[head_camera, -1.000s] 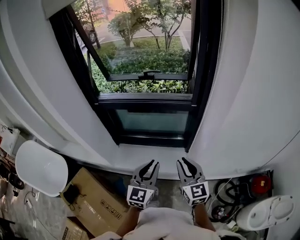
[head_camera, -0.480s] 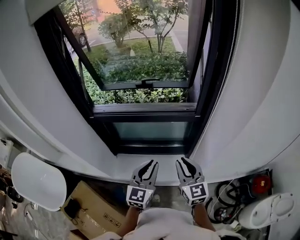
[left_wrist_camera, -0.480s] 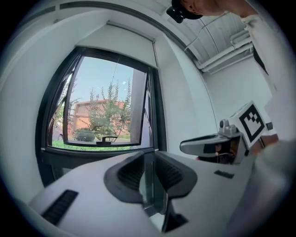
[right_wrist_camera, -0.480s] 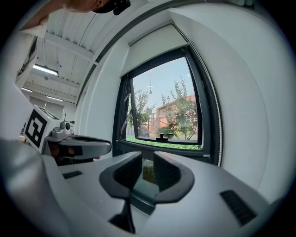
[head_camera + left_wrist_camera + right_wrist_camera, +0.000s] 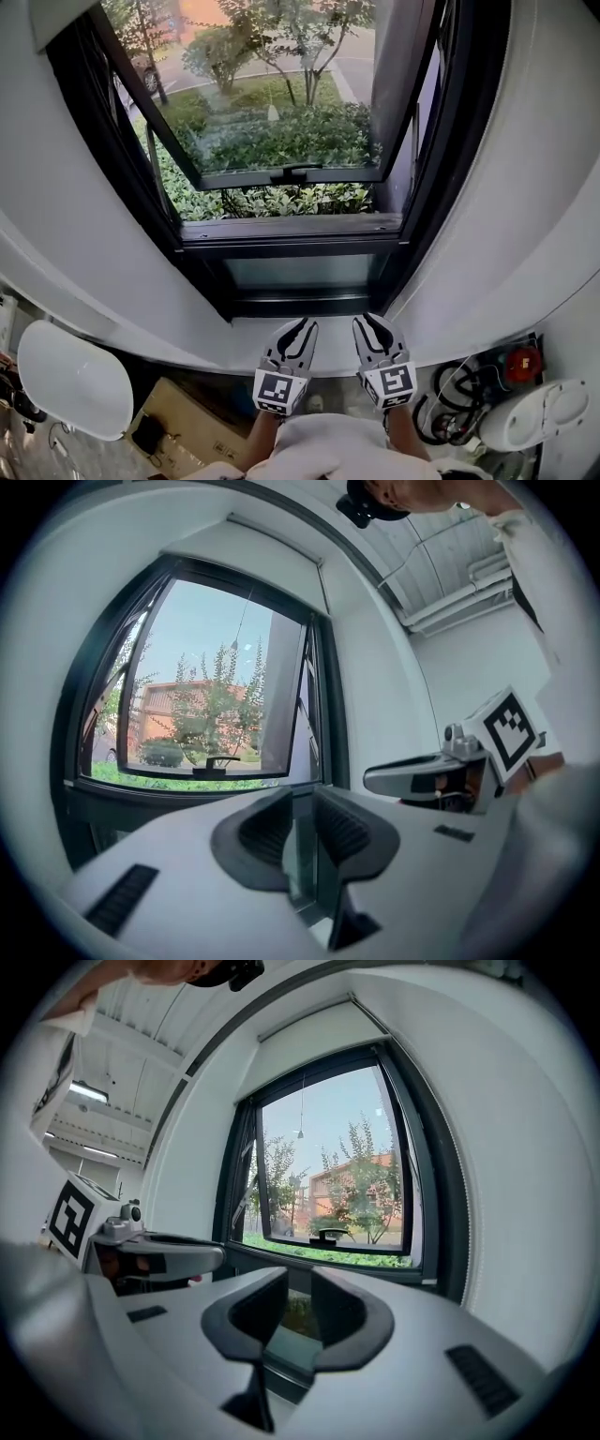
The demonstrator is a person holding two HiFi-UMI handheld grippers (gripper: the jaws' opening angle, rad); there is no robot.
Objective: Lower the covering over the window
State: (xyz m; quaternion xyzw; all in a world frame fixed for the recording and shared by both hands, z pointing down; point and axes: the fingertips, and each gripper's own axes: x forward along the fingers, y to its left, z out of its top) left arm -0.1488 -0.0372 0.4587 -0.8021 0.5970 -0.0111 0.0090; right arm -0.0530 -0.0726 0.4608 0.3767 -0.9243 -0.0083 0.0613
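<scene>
Both of my claws are open and hold nothing. The left gripper (image 5: 302, 803) has its jaws a little apart with only the window frame showing through the gap, and the right gripper (image 5: 300, 1283) stands the same, with glass and greenery behind its gap. From the head view they sit side by side, close together, pointing at the wall under the window, their tips just over the near edge of the white sill (image 5: 239, 333). Above the sill is the dark-framed window (image 5: 281, 141), uncovered, its upper pane swung outward with a handle (image 5: 295, 172) on its lower rail; bushes and trees lie beyond it. The blind (image 5: 309, 1024) is all the way up, showing only as a pale band along the top of the window recess, well above both claws. A thin cord (image 5: 301, 1110) hangs from it in front of the glass. On the floor to my left are a white rounded object (image 5: 70, 380) and a cardboard box (image 5: 178, 417). To my right lie a tangle of cables (image 5: 455, 412) and a white appliance (image 5: 534, 422).
</scene>
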